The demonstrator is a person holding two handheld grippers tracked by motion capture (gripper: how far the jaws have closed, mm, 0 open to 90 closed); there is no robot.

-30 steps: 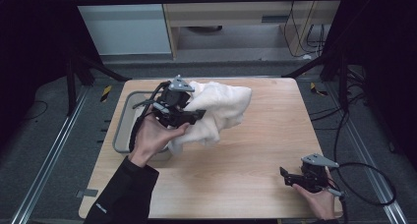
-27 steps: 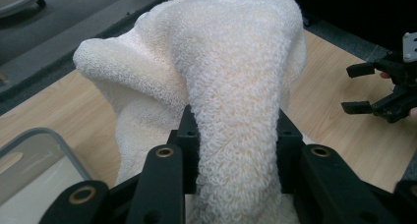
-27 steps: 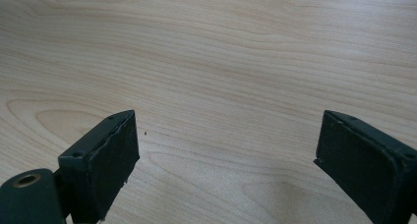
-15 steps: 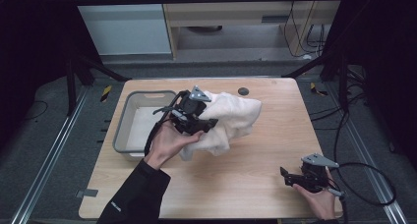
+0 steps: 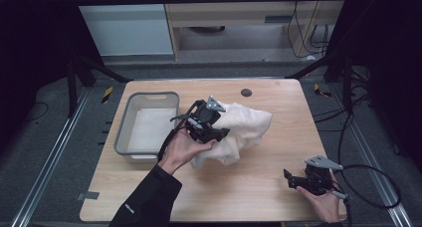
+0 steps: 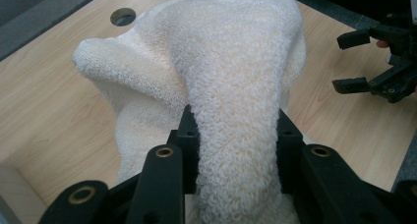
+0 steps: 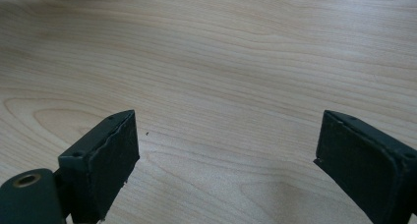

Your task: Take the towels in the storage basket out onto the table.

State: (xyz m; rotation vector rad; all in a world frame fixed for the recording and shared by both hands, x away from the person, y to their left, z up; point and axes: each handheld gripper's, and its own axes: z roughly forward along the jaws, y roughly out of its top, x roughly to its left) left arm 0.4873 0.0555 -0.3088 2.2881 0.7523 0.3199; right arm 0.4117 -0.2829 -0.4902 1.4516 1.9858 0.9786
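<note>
A white terry towel lies bunched on the middle of the wooden table. My left gripper is shut on a thick fold of that towel, the cloth bulging up between the two black jaws and draping away over the table. My right gripper rests low near the front right corner, jaws wide apart. In the right gripper view the gripper has only bare wood between its pads. It also shows far off at the right edge of the left gripper view.
A grey plastic bin stands at the left of the table, close to my left hand. A round hole sits near the table's far edge. Cables trail off the right side.
My left hand has carried the towel out of the bin's side rightward and down to the table's middle. The bin is now uncovered. The right gripper has stayed still.
</note>
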